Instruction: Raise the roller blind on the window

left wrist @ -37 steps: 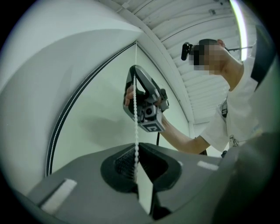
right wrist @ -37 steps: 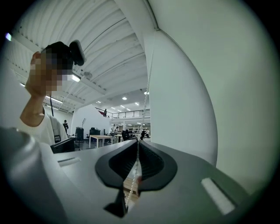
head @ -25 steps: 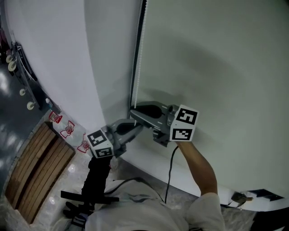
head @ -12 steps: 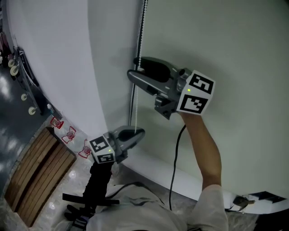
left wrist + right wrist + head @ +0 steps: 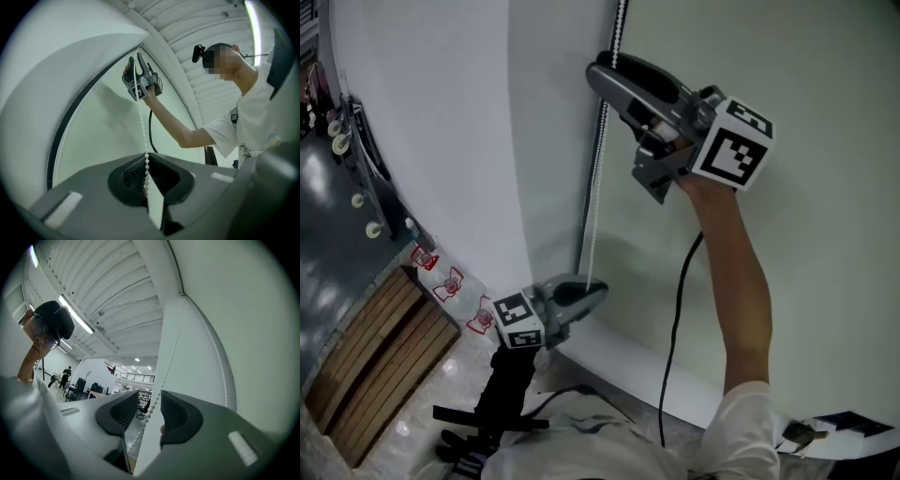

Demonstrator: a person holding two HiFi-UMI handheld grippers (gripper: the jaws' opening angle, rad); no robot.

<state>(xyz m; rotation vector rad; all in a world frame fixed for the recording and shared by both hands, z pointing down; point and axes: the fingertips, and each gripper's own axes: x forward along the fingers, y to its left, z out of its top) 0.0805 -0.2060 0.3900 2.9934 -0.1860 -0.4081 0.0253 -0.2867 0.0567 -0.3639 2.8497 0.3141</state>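
Observation:
The pale roller blind (image 5: 787,169) fills the right of the head view. Its white bead chain (image 5: 592,216) hangs along the dark window edge. My left gripper (image 5: 598,289) sits low, shut on the chain (image 5: 142,126), whose beads run into its closed jaws (image 5: 146,180). My right gripper (image 5: 602,71) is high up on the same chain. In the right gripper view its jaws (image 5: 149,408) stand apart with the chain (image 5: 164,376) running loose between the pads; they have just been closing.
A white wall panel (image 5: 431,141) stands left of the chain. Wooden slats (image 5: 375,366) lie on the floor at lower left, next to red-and-white markers (image 5: 441,277). A black stand (image 5: 502,398) is below my left gripper. A black cable (image 5: 675,309) hangs from my right gripper.
My right gripper let go of the chain near the left gripper and rose far up along it, jaws now apart. The left gripper stayed low, still shut on the chain.

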